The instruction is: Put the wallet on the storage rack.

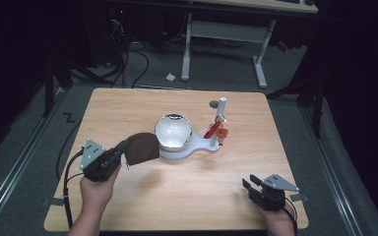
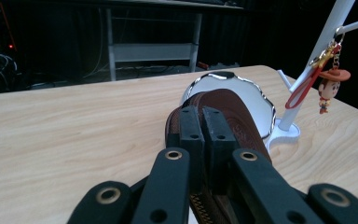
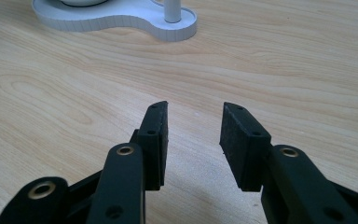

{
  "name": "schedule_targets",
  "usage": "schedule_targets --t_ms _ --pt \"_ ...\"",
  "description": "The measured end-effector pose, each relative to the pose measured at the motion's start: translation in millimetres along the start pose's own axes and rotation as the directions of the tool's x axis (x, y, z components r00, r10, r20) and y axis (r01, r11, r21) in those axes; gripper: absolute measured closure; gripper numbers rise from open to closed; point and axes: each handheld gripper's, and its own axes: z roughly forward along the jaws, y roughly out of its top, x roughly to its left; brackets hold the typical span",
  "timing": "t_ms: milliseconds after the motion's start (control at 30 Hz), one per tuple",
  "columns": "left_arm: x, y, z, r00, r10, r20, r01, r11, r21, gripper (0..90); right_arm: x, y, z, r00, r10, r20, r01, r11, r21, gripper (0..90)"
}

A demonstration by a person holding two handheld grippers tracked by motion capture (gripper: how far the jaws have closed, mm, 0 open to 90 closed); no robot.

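High view: white dish (image 1: 173, 132) unfilled; left gripper (image 1: 126, 146) clamps brown wallet (image 1: 142, 148).

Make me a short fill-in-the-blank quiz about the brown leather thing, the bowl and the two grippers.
The left gripper is shut on a ____ leather pouch.
The right gripper has ____ between its pads.
The keychain figure hangs from the white ____.
The shiny bowl sits on the stand's ____.

Missing words: brown; nothing; stand; base
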Motion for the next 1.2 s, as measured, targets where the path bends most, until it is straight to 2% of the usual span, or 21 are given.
schedule_targets --t_ms 367,533,700,967,1200 --pt "-6.1 29.4 46.2 0.999 0.034 -0.028 -0.033 0.9983 0.047 88.2 0.6 0.3 0.1 0.9998 -0.011 -0.014 0.011 1.0 -0.002 62.9" --pt "-12.0 33.2 60.6 0.998 0.055 -0.033 -0.052 0.9958 0.076 88.2 -0.3 0.2 0.5 0.9997 -0.013 -0.019 0.013 1.0 -0.001 63.0" --pt "-15.2 31.1 71.0 0.997 0.065 -0.042 -0.06 0.9924 0.108 88.1 -1.3 0.5 0.2 0.9997 -0.013 -0.022 0.013 1.0 -0.005 63.1" --pt "-23.4 30.1 75.8 0.9931 0.099 -0.063 -0.089 0.9858 0.142 87.9 -0.1 1.2 0.4 0.9994 -0.02 -0.029 0.02 1.0 -0.007 63.3" --pt "-27.7 31.1 85.3 0.9913 0.098 -0.088 -0.083 0.9829 0.164 87.7 -0.1 1.3 1.8 0.9992 -0.022 -0.033 0.022 1.0 -0.004 63.5"
